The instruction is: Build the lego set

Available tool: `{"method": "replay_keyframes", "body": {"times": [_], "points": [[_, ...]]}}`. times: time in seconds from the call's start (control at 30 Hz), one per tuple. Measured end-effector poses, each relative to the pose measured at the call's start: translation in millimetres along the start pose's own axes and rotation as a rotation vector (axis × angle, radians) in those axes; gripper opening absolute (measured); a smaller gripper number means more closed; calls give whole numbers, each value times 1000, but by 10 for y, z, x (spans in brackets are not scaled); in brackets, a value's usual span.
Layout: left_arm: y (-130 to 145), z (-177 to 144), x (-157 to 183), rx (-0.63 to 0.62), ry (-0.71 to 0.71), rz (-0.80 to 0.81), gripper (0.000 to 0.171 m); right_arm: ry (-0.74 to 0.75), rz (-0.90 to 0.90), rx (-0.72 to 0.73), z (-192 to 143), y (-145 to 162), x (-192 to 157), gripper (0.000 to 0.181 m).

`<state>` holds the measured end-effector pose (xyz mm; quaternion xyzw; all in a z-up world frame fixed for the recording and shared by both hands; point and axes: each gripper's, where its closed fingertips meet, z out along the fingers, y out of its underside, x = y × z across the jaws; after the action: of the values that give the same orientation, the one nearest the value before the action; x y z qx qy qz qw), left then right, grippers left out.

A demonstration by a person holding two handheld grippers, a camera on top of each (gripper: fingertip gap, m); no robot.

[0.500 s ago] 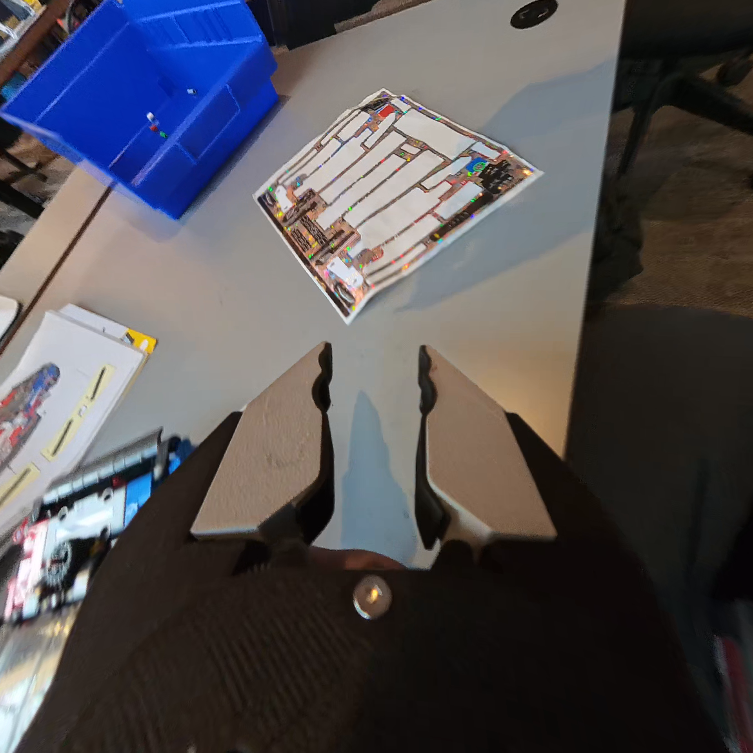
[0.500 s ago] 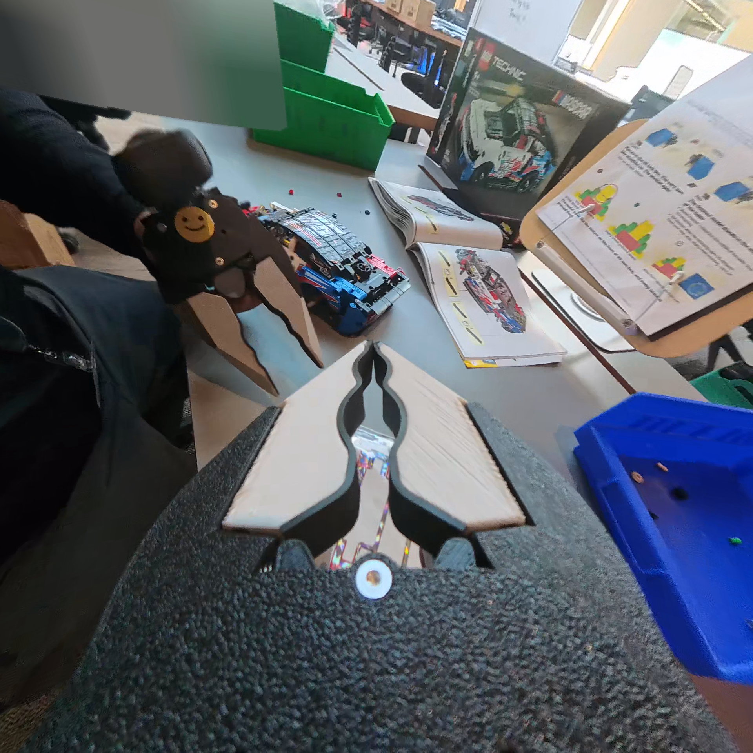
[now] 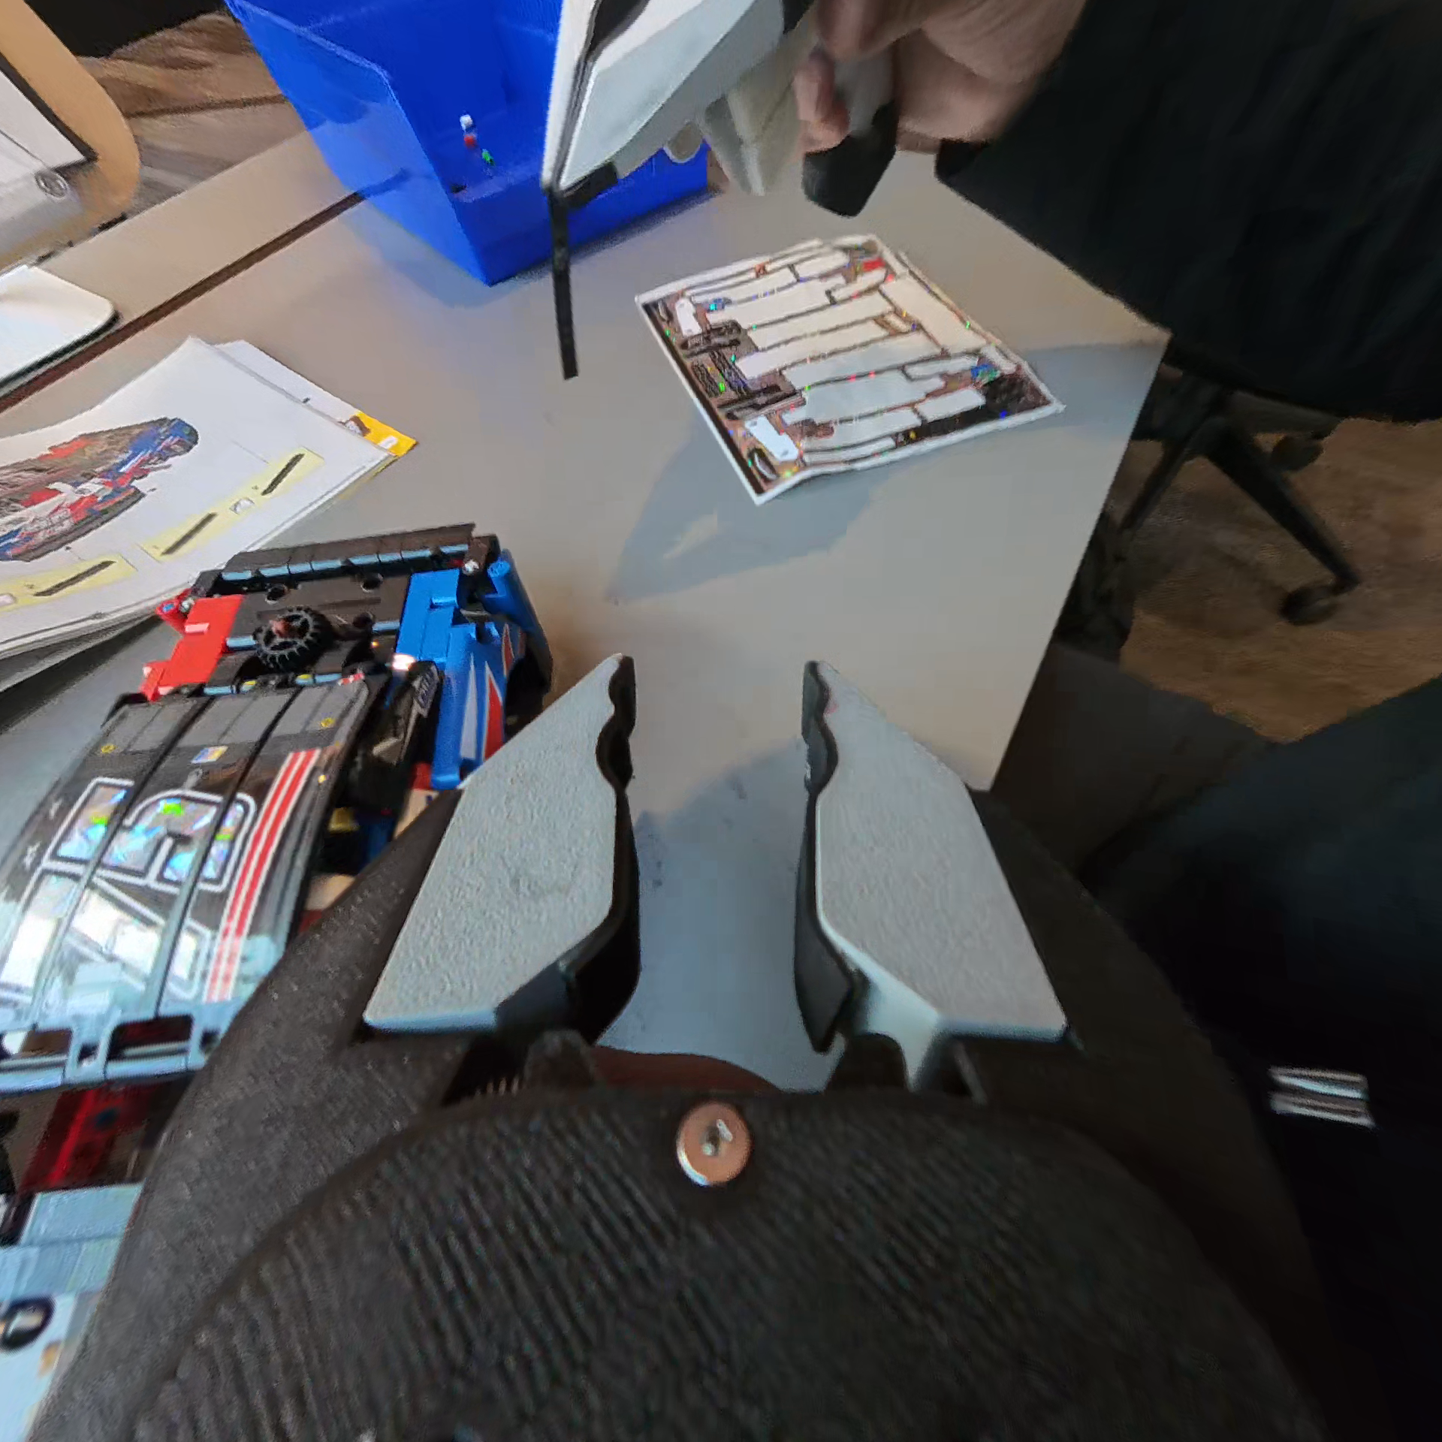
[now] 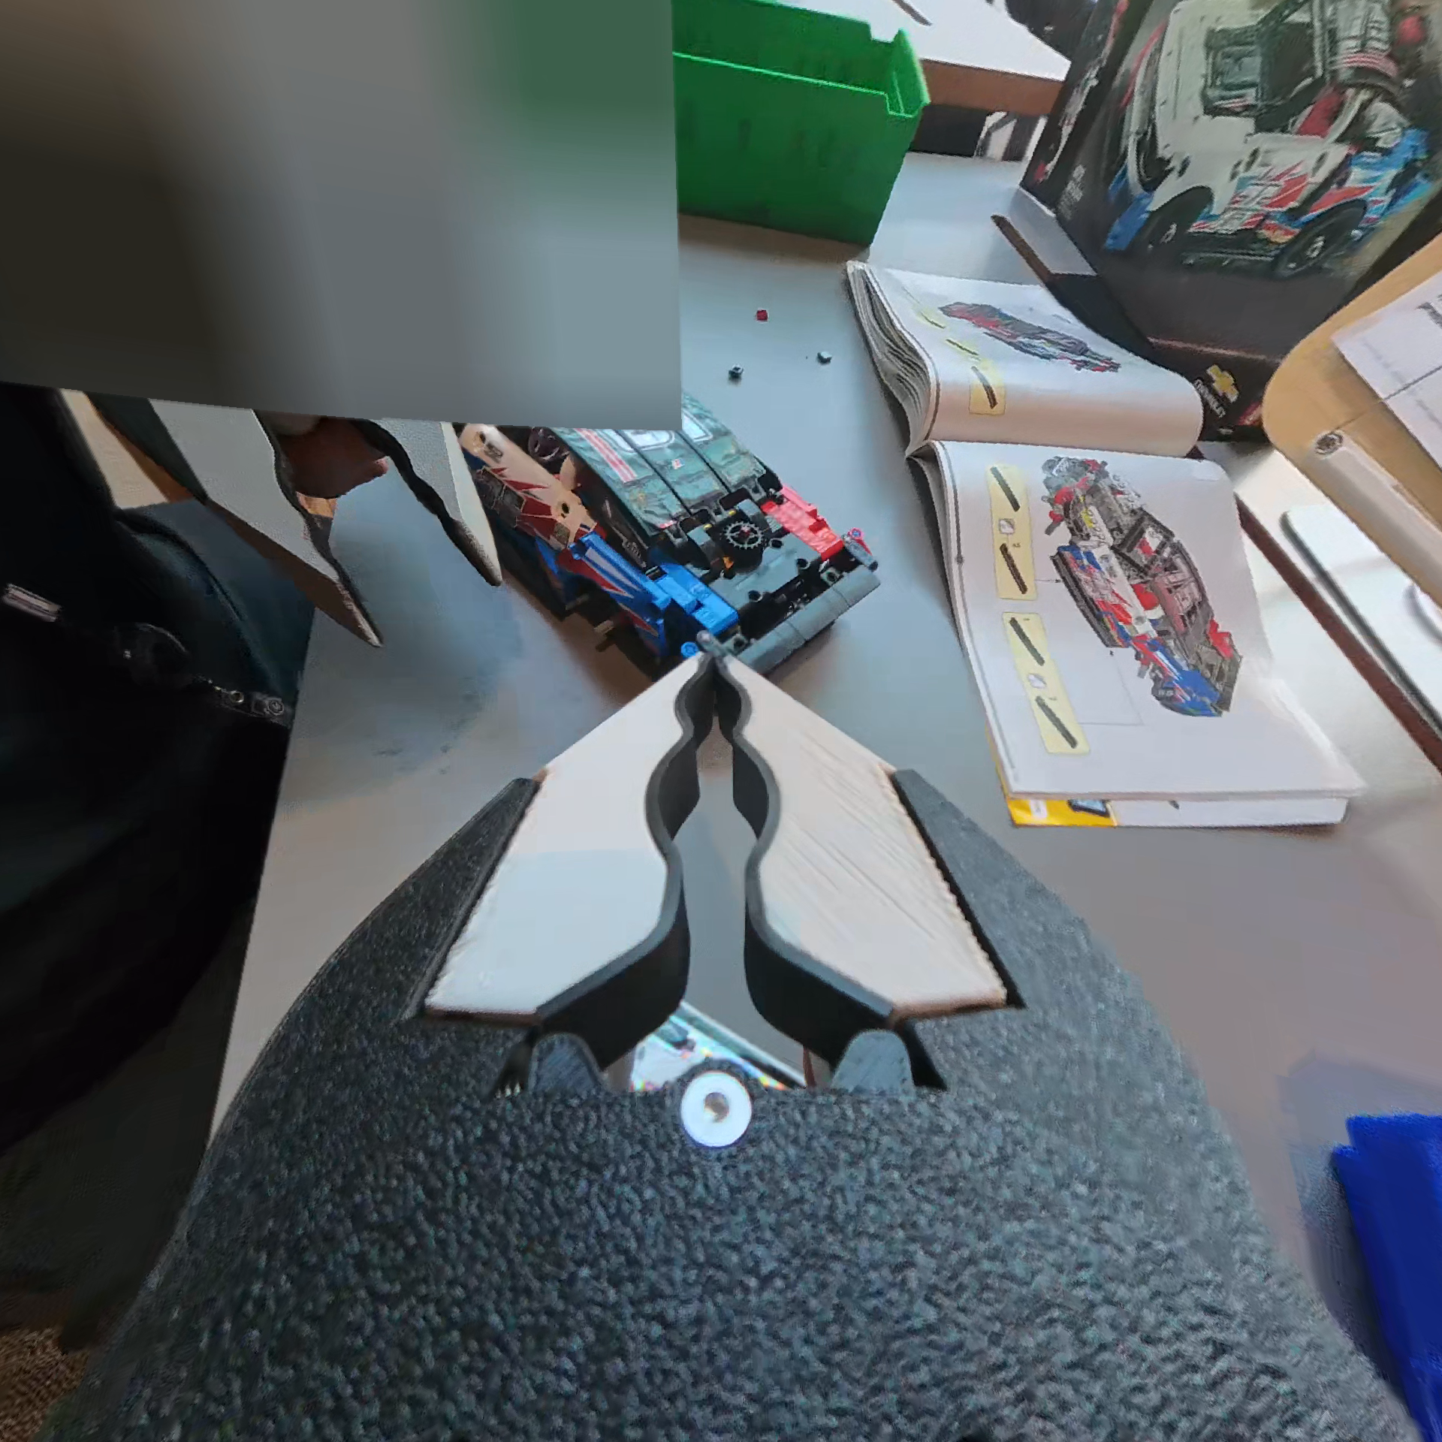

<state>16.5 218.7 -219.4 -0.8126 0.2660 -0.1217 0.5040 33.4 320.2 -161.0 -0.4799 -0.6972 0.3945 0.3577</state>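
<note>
right gripper (image 4: pixel 714 663) pinches a thin black strip (image 3: pixel 563 296) hanging above the table; left gripper (image 3: pixel 714 706) spread, empty. step looks like carrying it to the car (image 3: pixel 312 702) at 9 o'clock. next needs careful alignment.

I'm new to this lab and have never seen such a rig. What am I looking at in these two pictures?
There is no robot here. A person holds a two-finger hand-held gripper in each hand, each with a camera looking along its fingers. One picture is from the left hand-held gripper, open and empty. The other is from the right hand-held gripper, shut on a thin black strip, which hangs from its tips in the left view. On the grey table lie a partly built Lego car, an open instruction booklet, a sticker sheet, a blue bin and a green bin.
</note>
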Motion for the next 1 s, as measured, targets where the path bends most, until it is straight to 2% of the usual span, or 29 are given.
{"method": "replay_keyframes", "body": {"times": [0.13,0.3,0.43,0.6,0.73,0.9,1.0], "points": [[-14,20,-58,1,10,-83,40,-52,-6,19,68,-154,9,0],[8,-97,-267,-24,-113,-39,38,-152,3,0,249,-226,-53,0],[-79,-225,-500,-32,-166,-58,37,-282,58,0,354,-393,-154,0],[-210,-258,-512,-5,-76,-153,31,-348,99,-7,425,-466,-274,0],[-299,-210,-494,-7,-44,-144,31,-405,180,-57,462,-438,-361,0],[-372,-186,-388,6,25,-180,29,-438,178,-101,426,-463,-489,0],[-427,-198,-352,20,50,-184,22,-454,153,-125,408,-494,-577,0]]}}
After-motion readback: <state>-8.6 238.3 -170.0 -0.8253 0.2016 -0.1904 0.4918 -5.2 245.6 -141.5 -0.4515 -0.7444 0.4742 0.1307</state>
